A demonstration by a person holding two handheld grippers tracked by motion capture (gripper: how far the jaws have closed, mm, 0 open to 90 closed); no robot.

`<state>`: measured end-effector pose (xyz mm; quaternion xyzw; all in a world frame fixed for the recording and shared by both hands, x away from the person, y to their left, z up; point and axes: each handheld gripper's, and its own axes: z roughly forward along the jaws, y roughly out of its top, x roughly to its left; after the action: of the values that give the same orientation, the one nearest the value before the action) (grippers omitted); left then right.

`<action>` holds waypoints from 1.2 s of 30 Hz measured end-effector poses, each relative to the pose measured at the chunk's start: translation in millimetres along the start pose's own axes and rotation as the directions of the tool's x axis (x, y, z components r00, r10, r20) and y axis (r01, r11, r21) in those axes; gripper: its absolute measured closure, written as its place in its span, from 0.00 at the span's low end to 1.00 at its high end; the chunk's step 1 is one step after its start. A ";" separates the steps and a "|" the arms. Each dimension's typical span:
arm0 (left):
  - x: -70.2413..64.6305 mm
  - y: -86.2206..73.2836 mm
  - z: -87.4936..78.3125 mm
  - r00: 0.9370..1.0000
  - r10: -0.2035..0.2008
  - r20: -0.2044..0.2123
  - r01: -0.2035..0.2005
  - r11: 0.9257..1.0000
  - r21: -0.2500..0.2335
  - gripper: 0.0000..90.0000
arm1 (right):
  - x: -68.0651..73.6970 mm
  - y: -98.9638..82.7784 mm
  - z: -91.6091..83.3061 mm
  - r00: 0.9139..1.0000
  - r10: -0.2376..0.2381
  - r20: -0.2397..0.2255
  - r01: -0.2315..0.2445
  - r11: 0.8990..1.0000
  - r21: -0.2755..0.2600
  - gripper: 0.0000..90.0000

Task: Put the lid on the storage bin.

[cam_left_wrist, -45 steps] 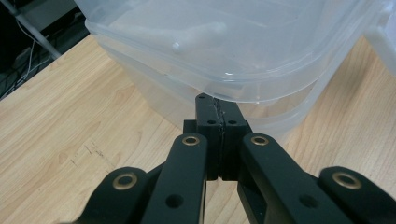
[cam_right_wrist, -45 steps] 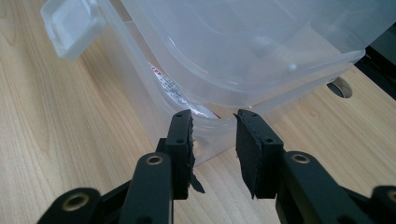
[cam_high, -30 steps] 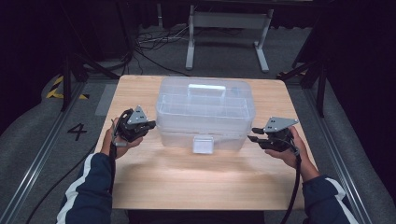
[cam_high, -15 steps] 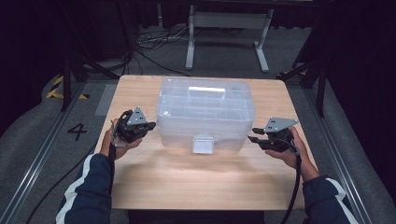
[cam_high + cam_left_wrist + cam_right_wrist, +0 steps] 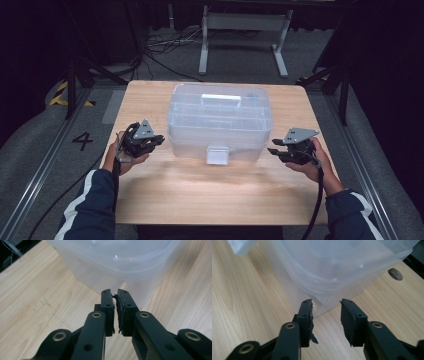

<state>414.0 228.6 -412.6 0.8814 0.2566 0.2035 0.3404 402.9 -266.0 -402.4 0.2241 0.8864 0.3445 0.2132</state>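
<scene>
Left of the frame's middle in the high view, the left hand-held gripper (image 5: 159,140) sits in the person's left hand (image 5: 122,157), its tips just beside the left wall of a clear plastic box (image 5: 220,125); in the left gripper view its jaws have just been parting by a sliver, with only a thin slit between the pads and nothing in it. At the right, the right hand-held gripper (image 5: 274,151) in the right hand (image 5: 315,165) aims at the box's right end, jaws partly open and empty, close to a lower corner of the box (image 5: 332,272) without touching it. Between both, the box stands lid-on at the middle of the wooden desk (image 5: 210,200), with a white handle (image 5: 221,100) on top and a front latch (image 5: 217,155). Farther up the frame, cables (image 5: 165,47) and a metal stand (image 5: 245,30) lie on the grey floor.
</scene>
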 end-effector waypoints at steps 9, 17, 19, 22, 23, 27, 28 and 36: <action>-3.7 -15.8 1.5 1.000 0.003 0.005 -0.003 0.998 0.057 0.84 | -0.2 -10.5 1.2 1.000 0.010 0.026 -0.011 0.999 0.036 0.66; -5.9 -30.3 0.2 1.000 -0.003 -0.013 0.004 0.995 0.101 0.74 | -2.4 -22.7 0.1 0.999 0.022 0.046 -0.025 0.998 0.054 0.60; -6.6 -34.4 -0.1 1.000 -0.005 -0.013 0.006 0.993 0.115 0.72 | -3.0 -26.8 -0.1 0.998 0.031 0.046 -0.034 0.998 0.060 0.59; -7.4 -39.4 0.6 1.000 -0.005 -0.019 0.008 0.992 0.129 0.67 | -3.0 -32.7 0.4 0.998 0.029 0.062 -0.034 0.997 0.074 0.56; -7.9 -41.2 0.8 1.000 -0.008 -0.018 0.010 0.991 0.133 0.66 | -3.1 -34.7 0.2 0.998 0.032 0.061 -0.036 0.997 0.073 0.55; -10.0 -48.1 2.2 1.000 -0.013 -0.024 0.017 0.988 0.155 0.59 | -4.1 -42.0 -1.2 0.996 0.041 0.073 -0.046 0.997 0.068 0.52; -10.8 -49.9 2.7 0.999 -0.013 -0.032 0.018 0.987 0.158 0.56 | -4.4 -44.0 -1.6 0.996 0.047 0.078 -0.052 0.996 0.066 0.51; -13.2 -65.1 1.1 0.999 -0.043 -0.004 0.043 0.984 0.172 0.43 | -6.2 -62.7 -2.3 0.992 0.077 0.096 -0.084 0.994 0.072 0.41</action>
<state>383.8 261.8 -461.7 0.9017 0.2923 0.1734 0.2674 391.0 -312.1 -443.7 0.2834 0.8782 0.3080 0.2317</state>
